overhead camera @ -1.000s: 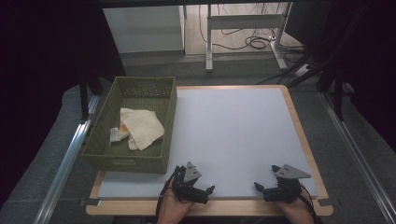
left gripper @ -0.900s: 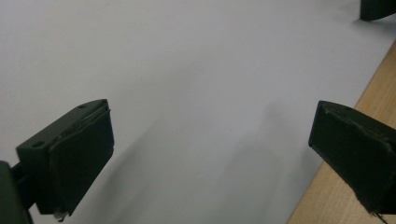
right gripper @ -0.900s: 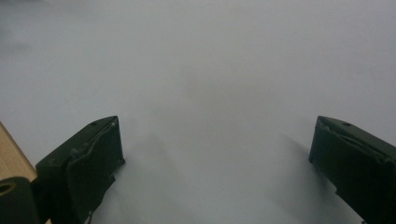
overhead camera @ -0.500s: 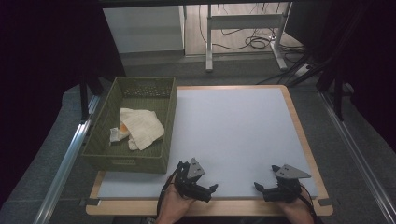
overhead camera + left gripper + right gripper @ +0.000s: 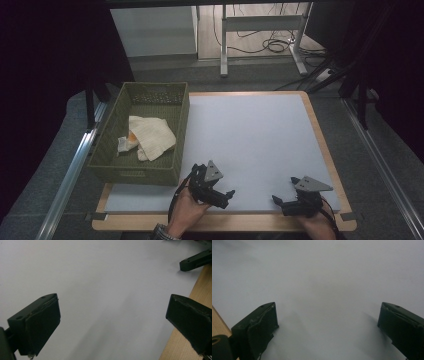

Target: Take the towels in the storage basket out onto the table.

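My left gripper (image 5: pixel 226 196) rests low on the white mat (image 5: pixel 250 135) near the table's front edge, held by a hand and pointing right. In the left gripper view its jaws (image 5: pixel 112 322) stand wide apart, open over bare mat. My right gripper (image 5: pixel 283 193) sits at the front right, pointing left toward the other one. Its jaws (image 5: pixel 327 327) are open too, with nothing between them. One black jaw of the right gripper (image 5: pixel 196 260) shows at the top right of the left gripper view.
A green woven basket (image 5: pixel 182 130) stands at the left of the table, with a crumpled cream cloth (image 5: pixel 152 136) inside. The wooden table rim (image 5: pixel 320 135) frames the mat. Desk legs and cables (image 5: pixel 265 45) lie on the floor beyond.
The left gripper has shifted slightly to the right and turned a little. The right gripper has barely moved.
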The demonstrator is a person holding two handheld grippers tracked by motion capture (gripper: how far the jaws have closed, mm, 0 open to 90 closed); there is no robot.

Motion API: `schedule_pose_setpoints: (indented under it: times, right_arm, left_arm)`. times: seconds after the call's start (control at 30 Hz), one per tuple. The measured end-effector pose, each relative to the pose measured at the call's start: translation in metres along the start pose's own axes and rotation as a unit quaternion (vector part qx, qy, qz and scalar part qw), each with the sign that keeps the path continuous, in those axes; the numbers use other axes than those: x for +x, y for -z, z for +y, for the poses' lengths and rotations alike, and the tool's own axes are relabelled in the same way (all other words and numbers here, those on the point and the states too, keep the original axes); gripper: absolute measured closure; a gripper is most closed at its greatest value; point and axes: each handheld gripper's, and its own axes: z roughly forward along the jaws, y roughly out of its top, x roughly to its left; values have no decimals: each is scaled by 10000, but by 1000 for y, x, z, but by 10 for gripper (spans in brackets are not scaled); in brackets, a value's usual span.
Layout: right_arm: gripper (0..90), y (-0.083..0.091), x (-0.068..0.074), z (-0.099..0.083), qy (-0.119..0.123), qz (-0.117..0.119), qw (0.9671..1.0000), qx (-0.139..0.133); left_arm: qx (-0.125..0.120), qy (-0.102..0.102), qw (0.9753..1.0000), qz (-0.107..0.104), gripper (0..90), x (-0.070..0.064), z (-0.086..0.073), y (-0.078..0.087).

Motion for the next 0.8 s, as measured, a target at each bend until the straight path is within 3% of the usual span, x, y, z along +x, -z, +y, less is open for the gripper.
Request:
schedule_pose_setpoints:
  times: [0.33,0.6,0.8]
  right_arm:
    - [25,0,0,0,5,0,10000,-4]
    - [25,0,0,0,-7,3,10000,0]
    - [25,0,0,0,3,0,10000,-10]
  left_arm:
    - [25,-92,10000,26,0,6,24,11]
    - [-1,73,10000,-40,0,17,43,19]
    - [-7,113,9999,65,0,28,59,27]
